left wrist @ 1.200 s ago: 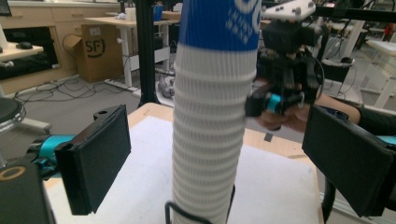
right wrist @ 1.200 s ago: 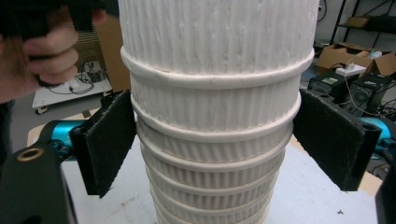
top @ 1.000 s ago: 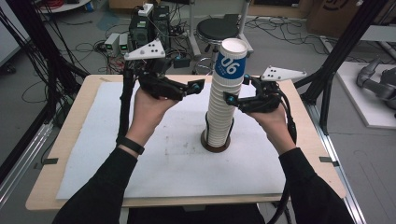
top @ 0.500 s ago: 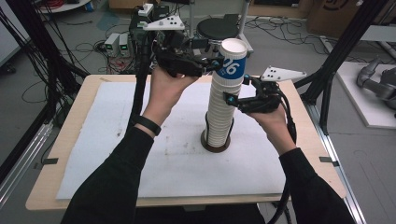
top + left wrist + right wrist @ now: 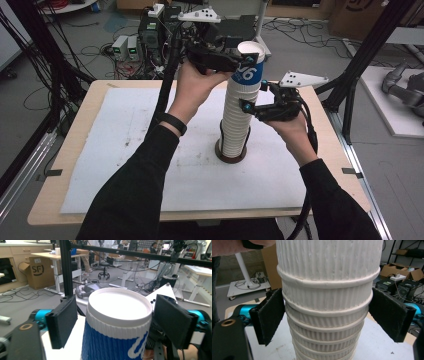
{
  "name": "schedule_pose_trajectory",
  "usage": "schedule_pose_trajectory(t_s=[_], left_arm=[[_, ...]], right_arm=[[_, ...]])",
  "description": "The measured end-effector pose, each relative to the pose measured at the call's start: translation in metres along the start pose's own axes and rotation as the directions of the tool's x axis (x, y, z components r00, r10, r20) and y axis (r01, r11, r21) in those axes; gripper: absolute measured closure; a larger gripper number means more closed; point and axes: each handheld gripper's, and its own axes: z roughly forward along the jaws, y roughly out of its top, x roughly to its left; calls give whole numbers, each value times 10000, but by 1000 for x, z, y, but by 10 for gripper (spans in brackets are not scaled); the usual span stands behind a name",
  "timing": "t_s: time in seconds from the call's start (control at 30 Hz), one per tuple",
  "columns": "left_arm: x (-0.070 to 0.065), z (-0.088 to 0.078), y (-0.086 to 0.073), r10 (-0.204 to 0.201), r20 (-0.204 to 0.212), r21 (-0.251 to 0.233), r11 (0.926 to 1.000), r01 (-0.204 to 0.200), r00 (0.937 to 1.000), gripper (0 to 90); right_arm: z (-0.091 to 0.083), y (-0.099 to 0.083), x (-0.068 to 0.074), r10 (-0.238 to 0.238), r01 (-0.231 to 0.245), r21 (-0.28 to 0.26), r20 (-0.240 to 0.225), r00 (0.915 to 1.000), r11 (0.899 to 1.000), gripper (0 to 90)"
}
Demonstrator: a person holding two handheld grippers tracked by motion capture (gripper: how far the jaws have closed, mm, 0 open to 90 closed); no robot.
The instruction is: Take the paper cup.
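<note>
A tall stack of white ribbed paper cups (image 5: 235, 120) (image 5: 327, 302) stands upright on a brown round base (image 5: 231, 158) in the middle of the table. The top cup (image 5: 250, 70) (image 5: 117, 322) is blue with white print. My left gripper (image 5: 240, 59) (image 5: 116, 315) is up at that cup's rim. Its jaws have just been closing, and the cup sits between them. One pad (image 5: 175, 320) is at the rim and the other pad (image 5: 62, 322) stands a sliver off. My right gripper (image 5: 248, 107) (image 5: 328, 315) is shut on the stack's middle, with both pads against the ribbed wall.
A white mat (image 5: 125, 150) covers the wooden table (image 5: 55, 200). Black frame posts (image 5: 365, 55) rise beside the table. Boxes of electronics and cables (image 5: 130, 45) lie on the floor behind it. The left forearm reaches across the mat from the lower left.
The left gripper rose and moved right, from beside the stack's upper part to the top cup, and its jaws narrowed around it. The right gripper stayed on the stack.
</note>
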Motion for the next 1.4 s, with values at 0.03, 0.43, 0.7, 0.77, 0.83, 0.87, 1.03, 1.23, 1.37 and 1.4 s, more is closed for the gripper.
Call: schedule_pose_trajectory(t_s=[0.03,0.43,0.7,0.77,0.83,0.87,1.03,1.23,1.37,1.4], left_arm=[[0,1,0,-71,40,-5,10000,71,10000,243],[1,2,1,36,164,6,10000,-36,9999,297],[-4,2,10,293,-49,41,9996,-293,9996,303],[-6,2,15,399,-101,39,9992,-398,9992,303],[-8,2,20,471,-134,13,9989,-471,9988,303],[-9,1,23,523,-135,-32,9986,-524,9985,303],[-13,-2,34,658,-196,-224,9976,-662,9976,303],[-13,-6,41,605,-225,-646,9960,-619,9979,304],[-13,-10,44,556,-228,-904,9942,-574,9982,304],[-13,-11,46,537,-203,-964,9938,-554,9984,304]], right_arm=[[0,0,0,-33,33,-7,5,10000,10000,145],[-1,0,0,28,-28,26,25,10000,10000,146],[-1,0,0,-21,21,18,44,10000,10000,146],[-1,0,0,-17,17,16,42,10000,10000,146],[-1,0,0,-9,9,16,49,10000,10000,146],[-1,0,1,8,-8,31,46,10000,10000,146],[-1,0,1,-24,24,28,74,10000,10000,146],[-1,0,1,-33,32,31,65,10000,10000,146],[-1,0,1,-31,30,31,64,10000,10000,146],[-1,0,1,-35,35,30,71,10000,10000,146]])
